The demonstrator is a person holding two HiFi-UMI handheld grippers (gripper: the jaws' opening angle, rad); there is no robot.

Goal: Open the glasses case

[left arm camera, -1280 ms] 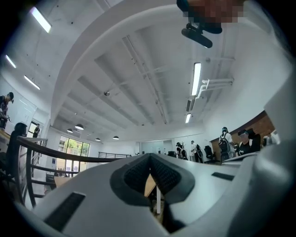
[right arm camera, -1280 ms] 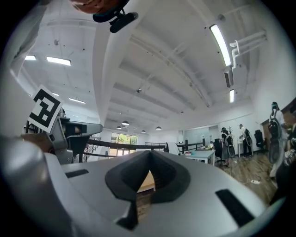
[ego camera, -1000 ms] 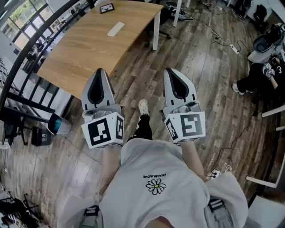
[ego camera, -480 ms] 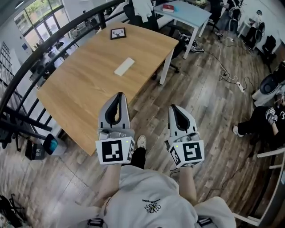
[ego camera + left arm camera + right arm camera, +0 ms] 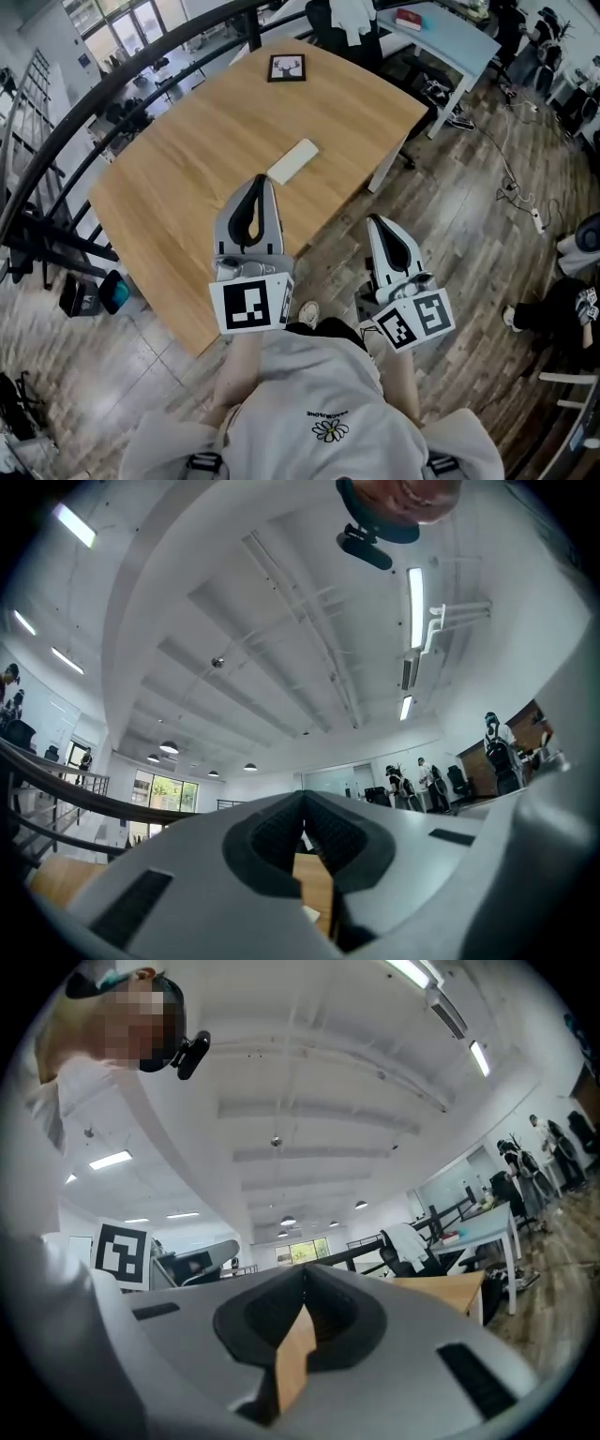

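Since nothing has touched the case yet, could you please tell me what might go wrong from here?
The left gripper and right gripper are both shut and empty; reaching in like that would likely just shove the white glasses case. The case lies loose on the smooth wooden table, so prying with one gripper alone could slide it.

The table (image 5: 178, 178) has a light wood-grain top, smooth and matt. The glasses case (image 5: 292, 161) on it looks off-white, smooth and matt; its material cannot be told. The left gripper (image 5: 262, 183) and right gripper (image 5: 381, 223) have grey matt plastic shells with dark ribbed pads (image 5: 279, 833). The floor (image 5: 469, 216) is grey-brown wood plank with a slight sheen. The sweatshirt (image 5: 319, 384) is soft grey cloth.
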